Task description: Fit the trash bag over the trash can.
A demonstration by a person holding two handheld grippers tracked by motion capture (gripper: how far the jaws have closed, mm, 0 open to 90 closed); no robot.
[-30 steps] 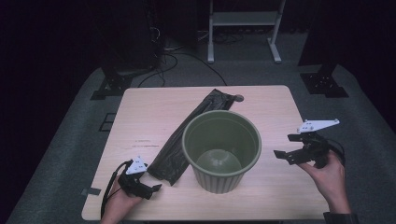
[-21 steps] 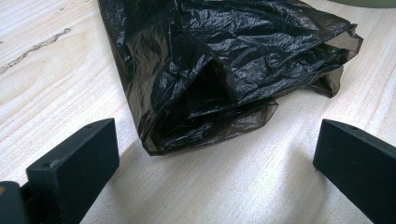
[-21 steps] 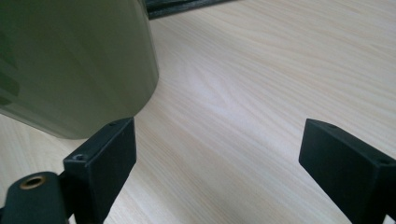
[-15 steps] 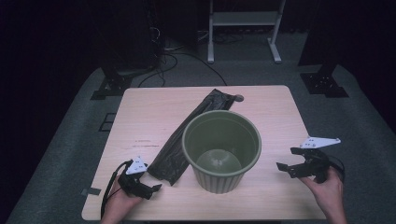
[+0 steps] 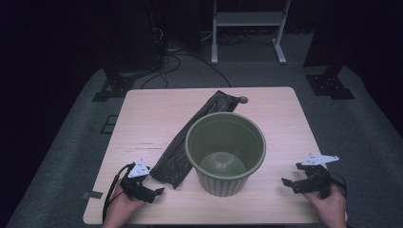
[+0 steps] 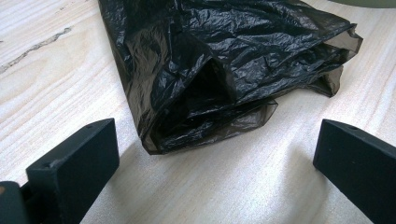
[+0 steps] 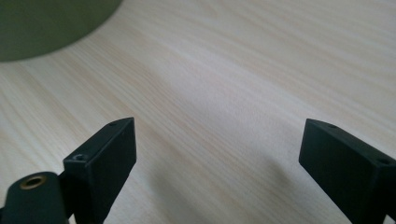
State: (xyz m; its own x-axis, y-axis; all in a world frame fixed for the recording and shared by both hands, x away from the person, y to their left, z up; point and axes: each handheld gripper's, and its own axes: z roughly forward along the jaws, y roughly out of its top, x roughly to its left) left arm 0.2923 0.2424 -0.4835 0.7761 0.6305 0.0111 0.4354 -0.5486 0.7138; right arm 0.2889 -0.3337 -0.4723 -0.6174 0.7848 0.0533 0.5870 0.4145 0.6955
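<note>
Right tool [image 5: 291, 183] now sits lower, near the surface [image 5: 157, 114], jaws wide, empty. Left tool [image 5: 157, 191] unmoved, jaws wide, facing the bag [image 6: 219, 70] beside the bin [image 5: 225, 151].

The table [image 5: 157, 118] is pale wood with fine lines, smooth and matt. On it, the black bag [image 6: 224, 60] is thin plastic, shiny and very crinkly. Beside the bag, the green bin [image 5: 224, 156] looks like smooth, dull plastic.
</note>
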